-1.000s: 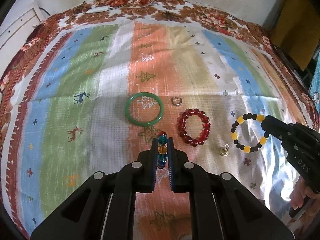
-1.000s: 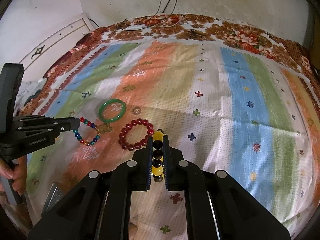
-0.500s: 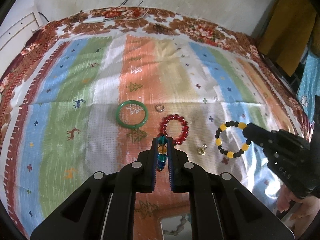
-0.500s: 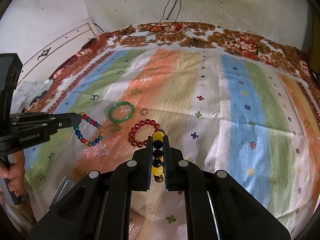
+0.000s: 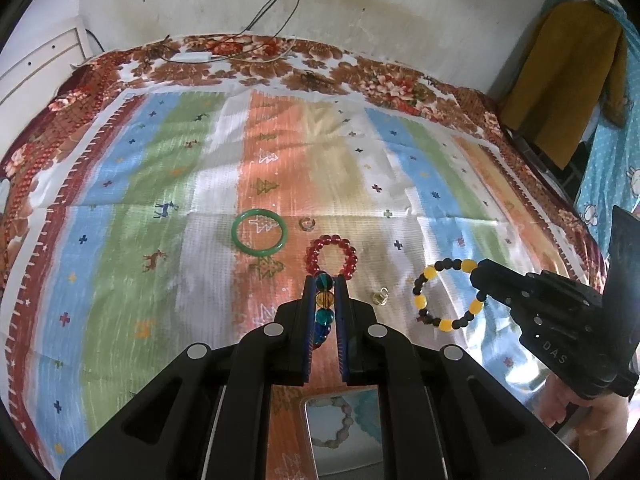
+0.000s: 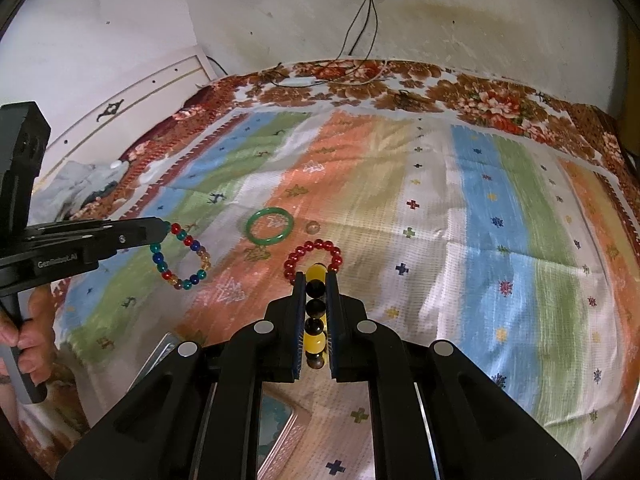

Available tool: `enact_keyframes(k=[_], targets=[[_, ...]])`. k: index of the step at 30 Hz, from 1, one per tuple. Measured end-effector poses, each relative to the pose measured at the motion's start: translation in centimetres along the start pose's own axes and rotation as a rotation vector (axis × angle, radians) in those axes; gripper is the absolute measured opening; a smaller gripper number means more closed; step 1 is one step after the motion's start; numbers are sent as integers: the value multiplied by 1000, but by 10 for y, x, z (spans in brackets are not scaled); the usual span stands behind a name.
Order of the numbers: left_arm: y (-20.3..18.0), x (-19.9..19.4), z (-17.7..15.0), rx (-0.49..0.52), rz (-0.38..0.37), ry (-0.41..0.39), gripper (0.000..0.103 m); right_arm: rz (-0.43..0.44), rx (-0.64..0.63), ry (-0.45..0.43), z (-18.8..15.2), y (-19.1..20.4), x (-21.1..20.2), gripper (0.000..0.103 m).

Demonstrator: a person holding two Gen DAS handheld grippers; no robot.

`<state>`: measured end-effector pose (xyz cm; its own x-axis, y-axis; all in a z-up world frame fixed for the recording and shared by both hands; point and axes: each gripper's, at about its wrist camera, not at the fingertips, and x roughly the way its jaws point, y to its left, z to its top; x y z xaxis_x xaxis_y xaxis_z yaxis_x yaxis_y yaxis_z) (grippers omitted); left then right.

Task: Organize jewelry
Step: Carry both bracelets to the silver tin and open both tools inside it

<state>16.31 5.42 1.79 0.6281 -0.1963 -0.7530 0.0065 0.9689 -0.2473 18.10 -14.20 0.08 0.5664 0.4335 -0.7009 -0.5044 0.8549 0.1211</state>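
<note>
Striped cotton, orange, blue and green, makes up the bedspread (image 5: 120,272) that fills both views. At the lower centre of the left wrist view, directly under my left gripper (image 5: 324,284), a shiny rectangular metal tray (image 5: 344,440) shows a reflected bracelet; in the right wrist view its rim (image 6: 160,354) sits at the lower left. I judge that tray to be where the pieces go, so it lies below and behind both sets of fingertips, nearer my left hand.

My left gripper is pinched on the multicoloured glass-bead bracelet (image 6: 180,258), which hangs clear of the cloth. My right gripper (image 6: 316,280) is pinched on the yellow-and-black bead bracelet (image 5: 448,294), also lifted.

On the cloth at mid-frame lie the green jade-like bangle (image 5: 260,232), the dark red bead bracelet (image 5: 331,256) just beyond my left fingertips, a small silver ring (image 5: 307,224) and a small gold charm (image 5: 380,296).
</note>
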Motion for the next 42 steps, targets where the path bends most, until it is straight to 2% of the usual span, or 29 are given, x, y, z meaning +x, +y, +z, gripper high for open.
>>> enact_keyframes(k=[16, 28, 34, 39, 42], targets=[[-16, -44, -24, 19, -50, -75, 9, 56, -35, -65, -12, 32, -42, 10], [-27, -64, -46, 46, -77, -96, 9, 84, -40, -47, -31, 39, -54, 10], [-29, -66, -59, 51, -77, -89, 9, 102, -31, -22, -39, 40, -54, 10], [-27, -61, -65, 46, -94, -53, 9, 119, -18, 8, -45, 42, -51, 10], [-21, -57, -66, -4, -96, -33, 9, 130, 13, 27, -46, 38, -48, 11]])
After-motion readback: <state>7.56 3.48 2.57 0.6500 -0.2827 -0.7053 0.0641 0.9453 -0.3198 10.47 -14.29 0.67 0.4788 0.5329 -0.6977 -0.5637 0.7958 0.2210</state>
